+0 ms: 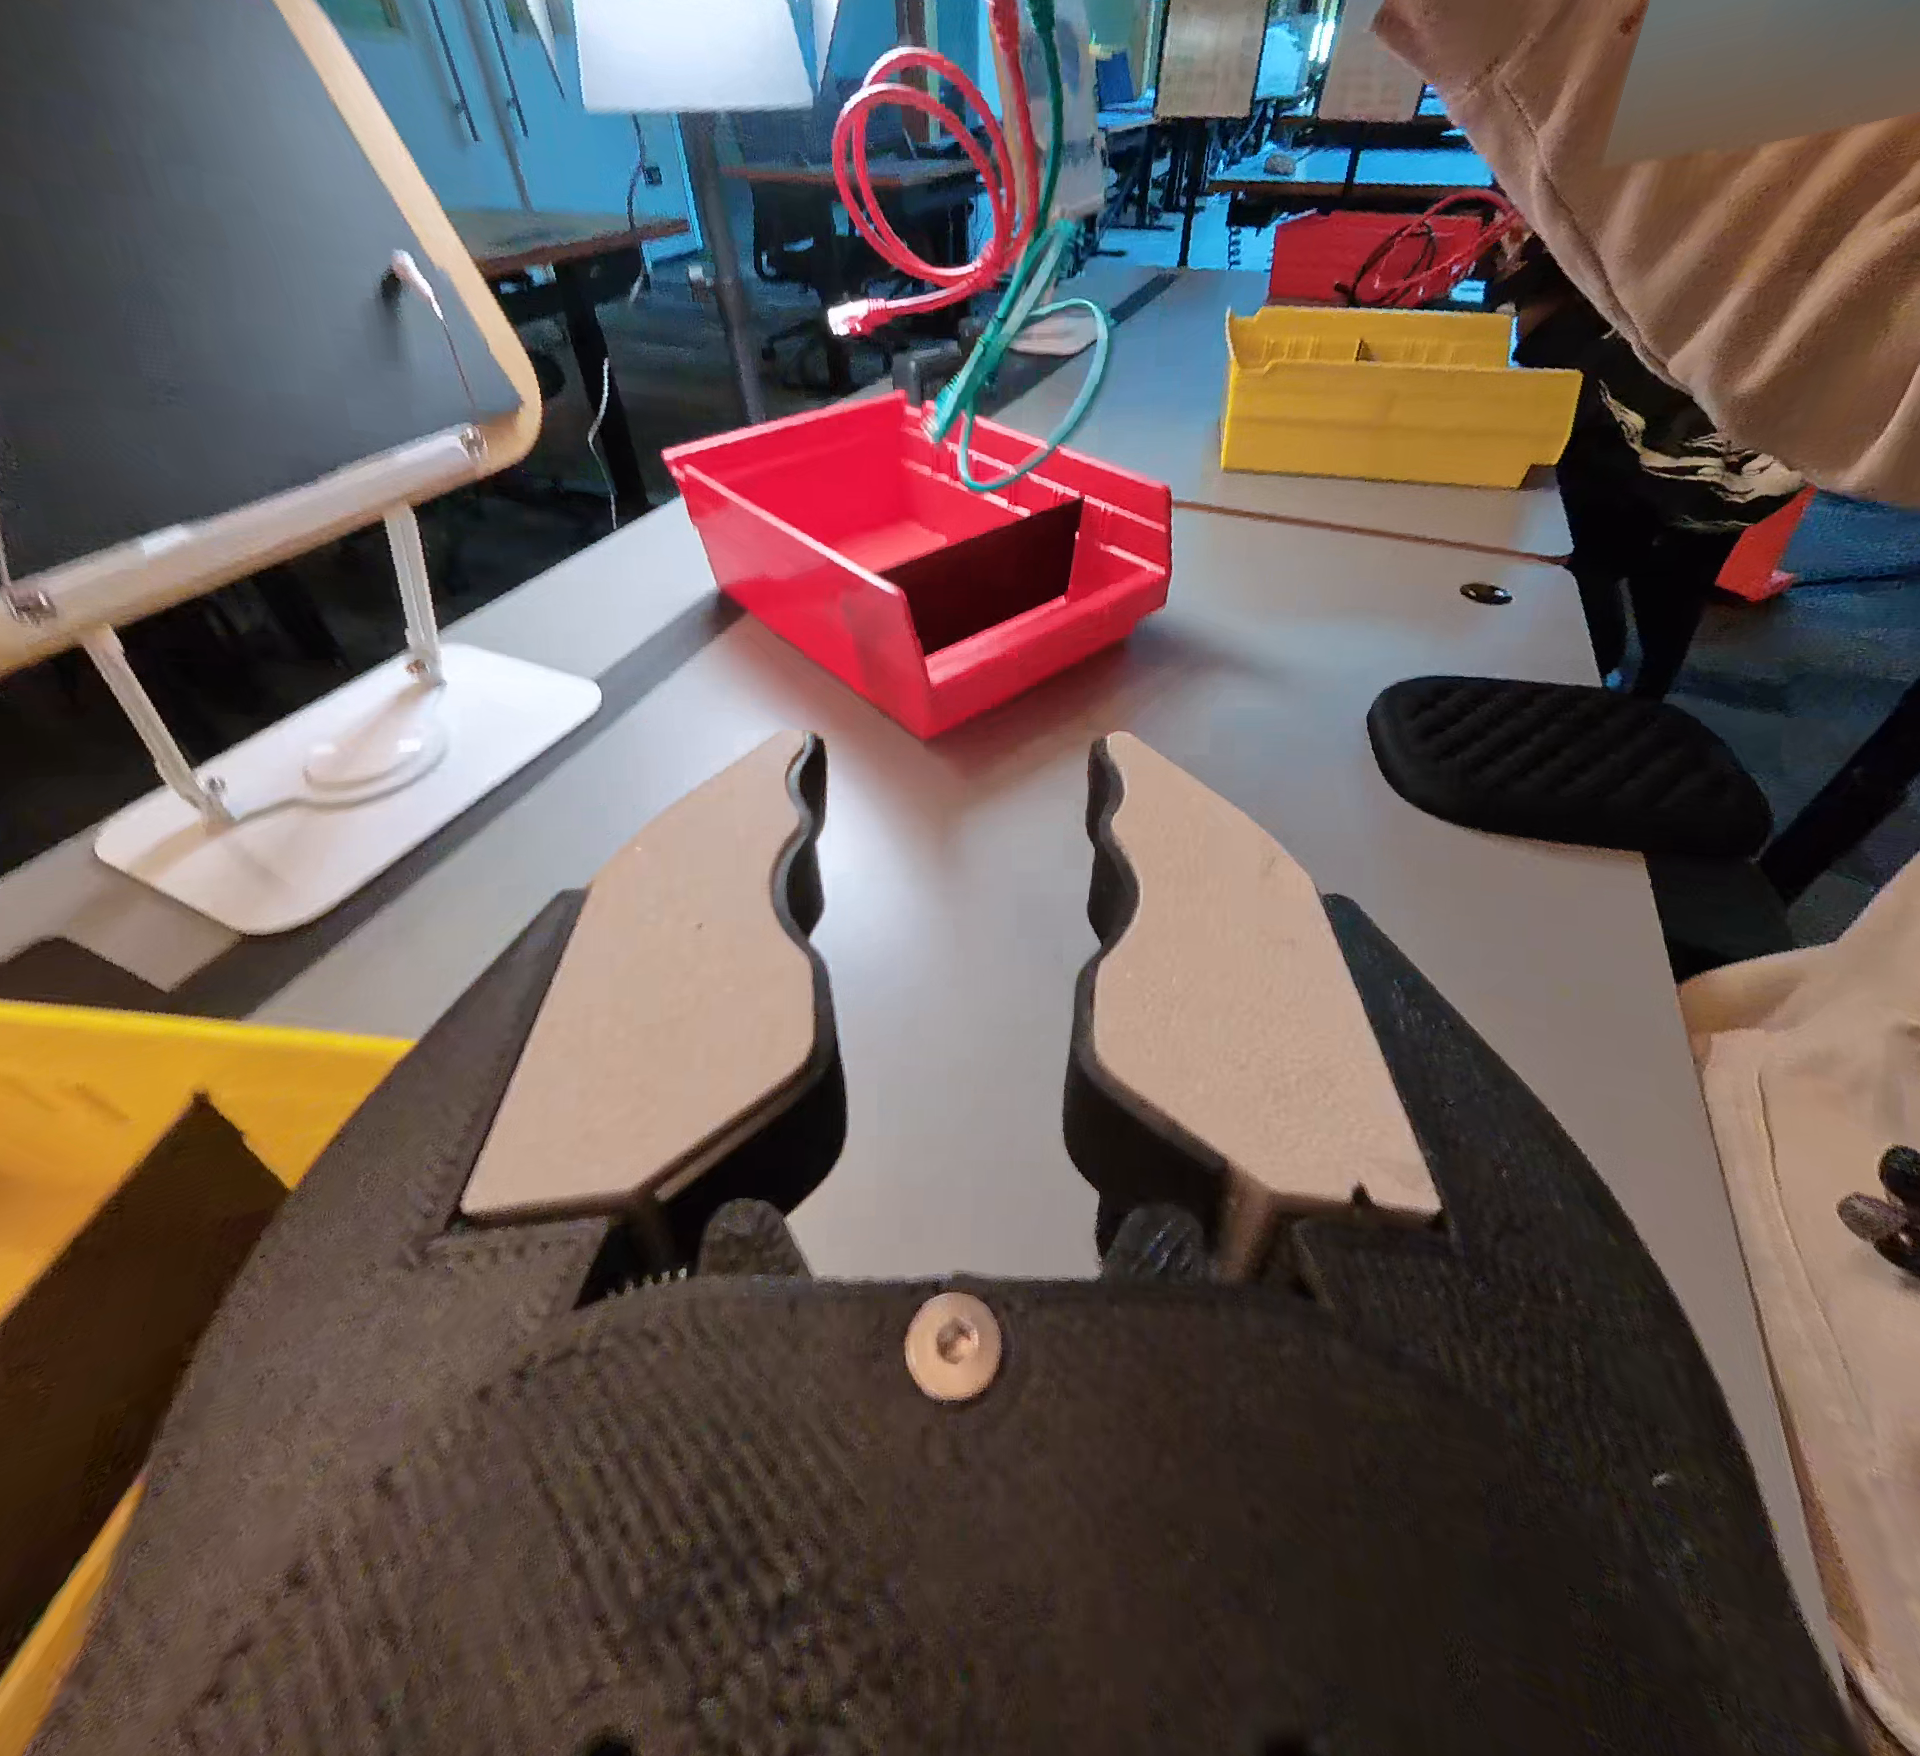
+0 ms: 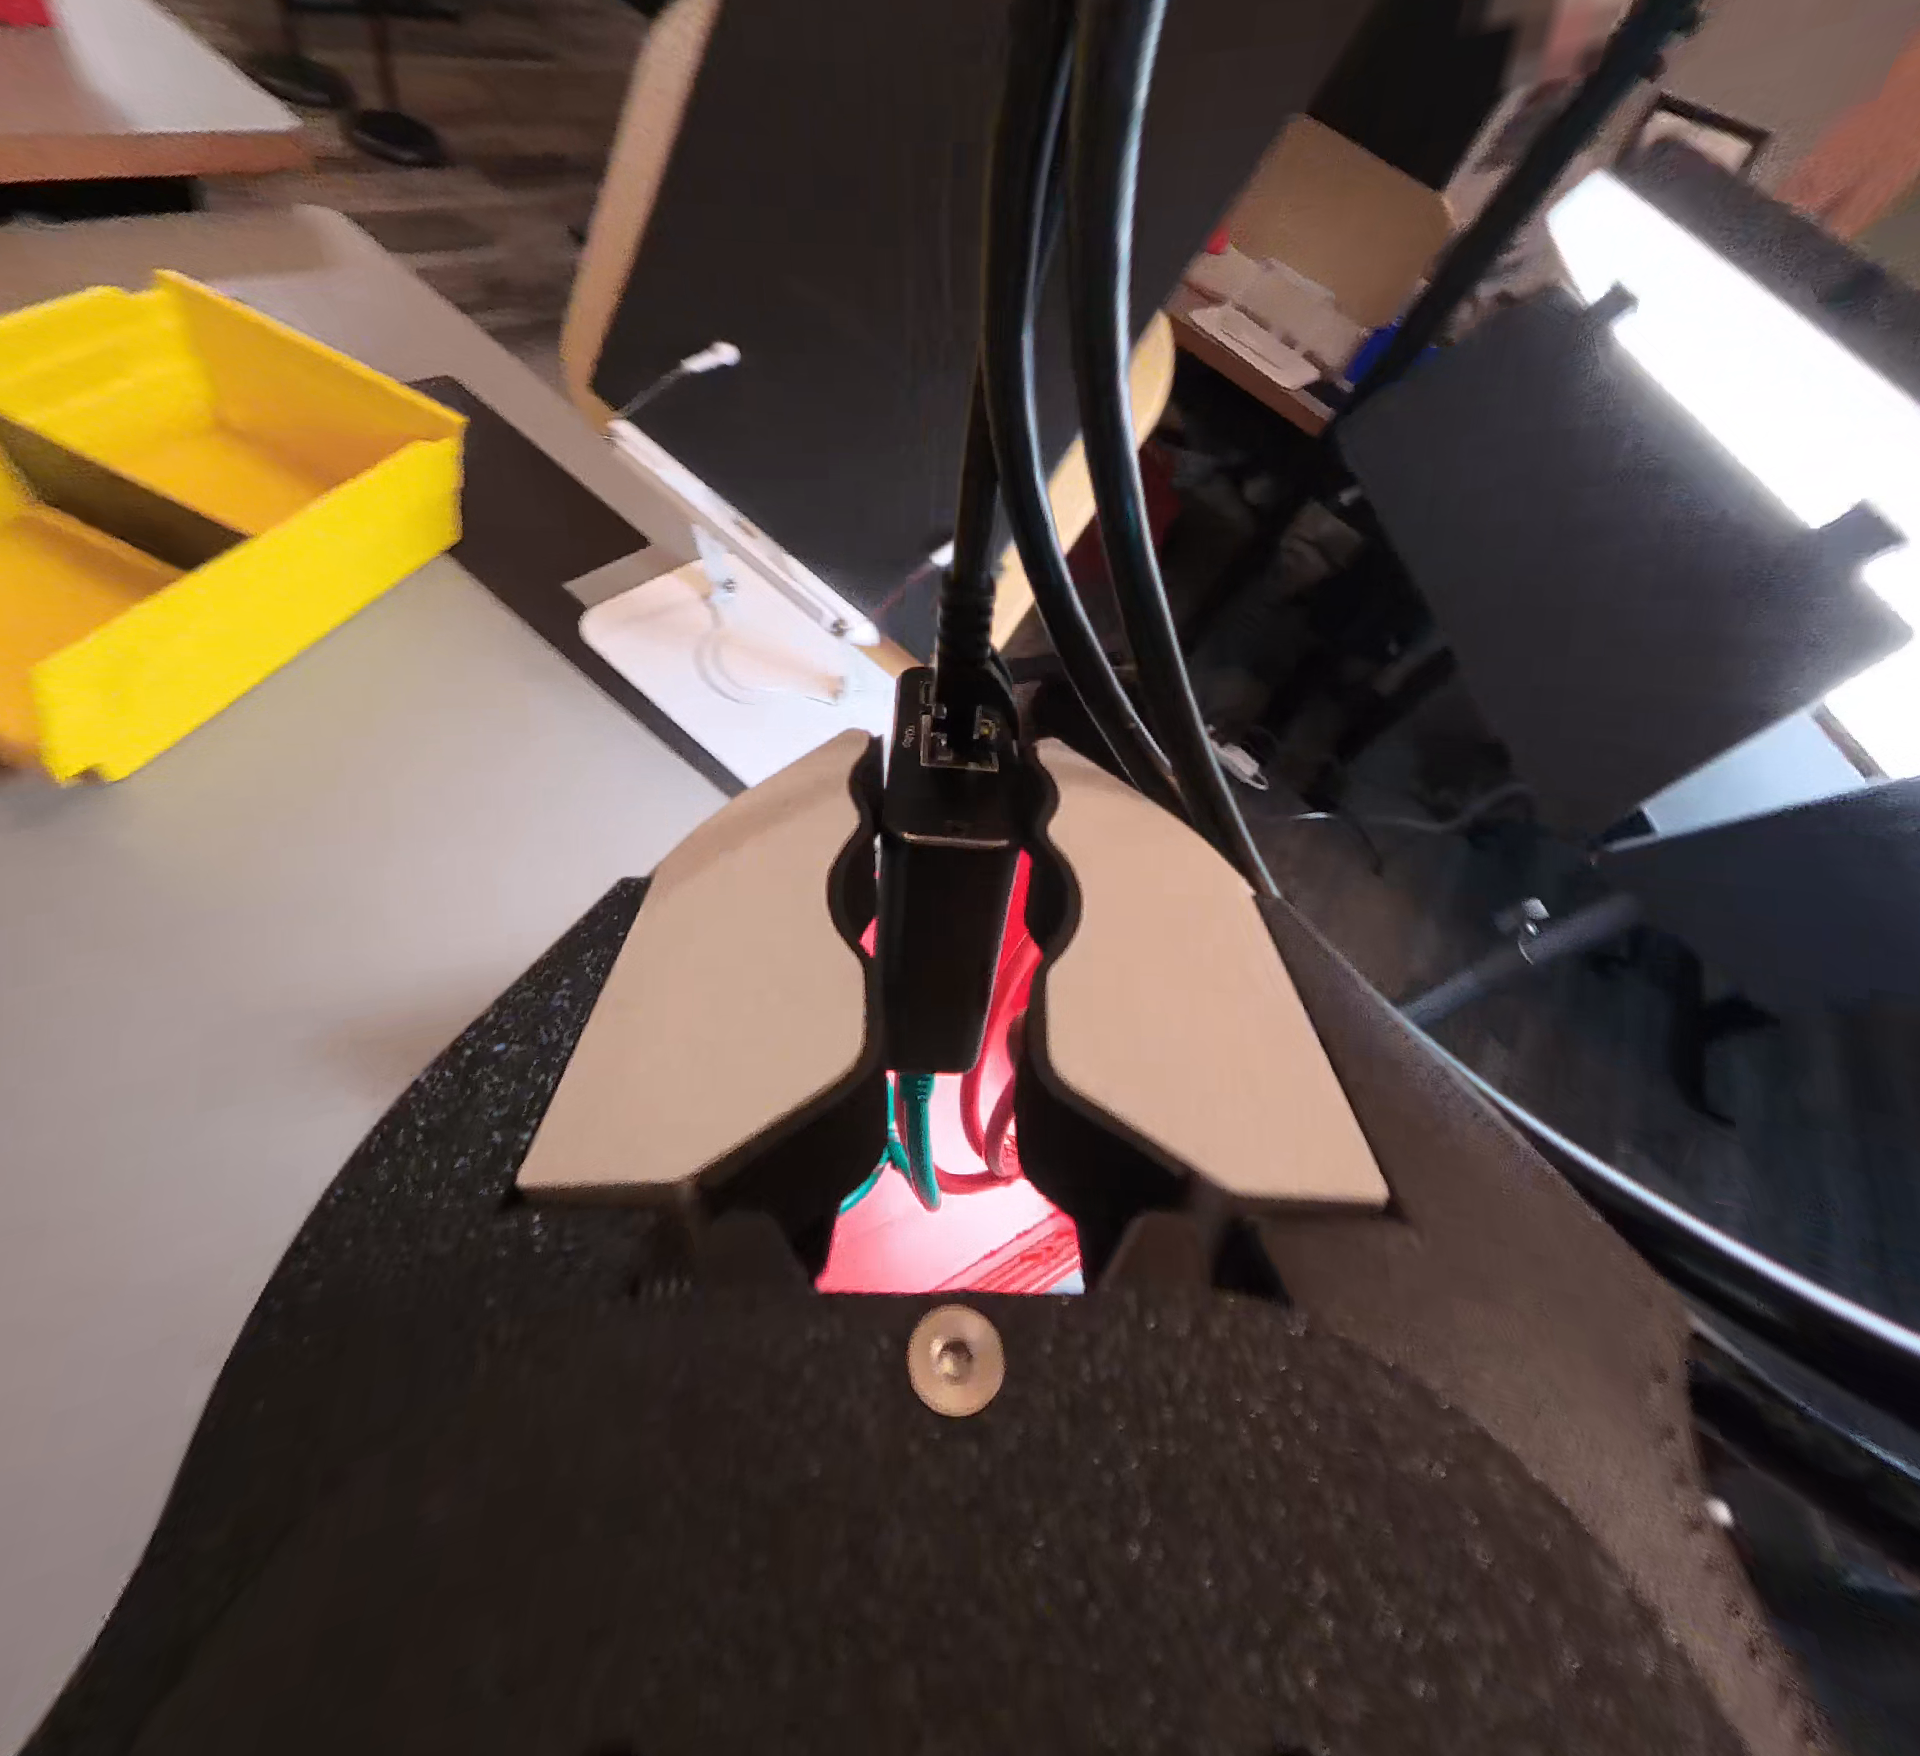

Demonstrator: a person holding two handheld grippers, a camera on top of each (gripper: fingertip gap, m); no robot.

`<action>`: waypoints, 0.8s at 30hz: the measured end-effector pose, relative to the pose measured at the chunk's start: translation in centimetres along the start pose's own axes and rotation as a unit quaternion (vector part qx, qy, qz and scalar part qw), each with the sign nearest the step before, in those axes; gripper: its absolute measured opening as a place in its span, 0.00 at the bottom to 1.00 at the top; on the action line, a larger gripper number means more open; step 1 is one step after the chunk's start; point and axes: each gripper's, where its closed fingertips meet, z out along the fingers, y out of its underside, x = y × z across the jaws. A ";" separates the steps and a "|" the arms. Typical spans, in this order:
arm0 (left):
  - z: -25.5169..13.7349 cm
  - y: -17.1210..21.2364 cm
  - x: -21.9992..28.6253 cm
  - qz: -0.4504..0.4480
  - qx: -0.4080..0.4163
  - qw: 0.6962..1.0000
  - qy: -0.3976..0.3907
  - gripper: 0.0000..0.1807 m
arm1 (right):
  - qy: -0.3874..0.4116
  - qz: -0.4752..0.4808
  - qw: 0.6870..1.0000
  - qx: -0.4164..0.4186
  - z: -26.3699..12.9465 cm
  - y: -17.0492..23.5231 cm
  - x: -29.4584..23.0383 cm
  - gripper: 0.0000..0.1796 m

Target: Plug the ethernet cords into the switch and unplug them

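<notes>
Your left gripper hangs low over the grey table with its jaws spread and nothing between them. Your right gripper is clamped on the black switch, which in the left wrist view is lifted at the top centre of the frame, partly cut off by the edge.

Two ethernet cords hang from its underside: one red cord, coiled with its free plug dangling, and one green cord, looped down just above the red bin at mid-frame. You can count three bins there: that red one, a yellow bin at right, and another yellow bin cut off at lower left.

In the right wrist view the switch hides most of both cords; a black cable enters its far end.
</notes>
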 end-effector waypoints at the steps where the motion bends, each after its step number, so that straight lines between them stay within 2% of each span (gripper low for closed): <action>1: -0.1 0.9 0.0 -0.008 -0.006 1.000 -0.001 0.27 | 0.014 0.010 1.000 0.000 1.1 0.9 0.8 0.13; 5: -0.5 3.8 -0.1 -0.036 -0.019 0.999 -0.004 0.27 | 0.042 0.055 0.997 -0.031 5.5 6.2 2.5 0.13; 9: -0.7 5.5 -0.4 -0.071 -0.019 0.997 0.004 0.26 | 0.042 0.080 0.989 -0.118 9.9 14.5 2.1 0.13; 13: -0.8 6.6 -0.8 -0.113 -0.018 0.993 0.020 0.25 | 0.026 0.093 0.978 -0.184 12.8 20.7 1.2 0.13; 19: -0.6 8.2 -1.4 -0.122 -0.031 0.992 0.010 0.25 | -0.023 0.068 0.965 -0.253 16.2 23.7 -1.4 0.14; 24: -0.3 9.7 -1.6 -0.130 -0.048 0.990 0.006 0.25 | -0.029 0.046 0.950 -0.308 18.3 25.6 -2.8 0.14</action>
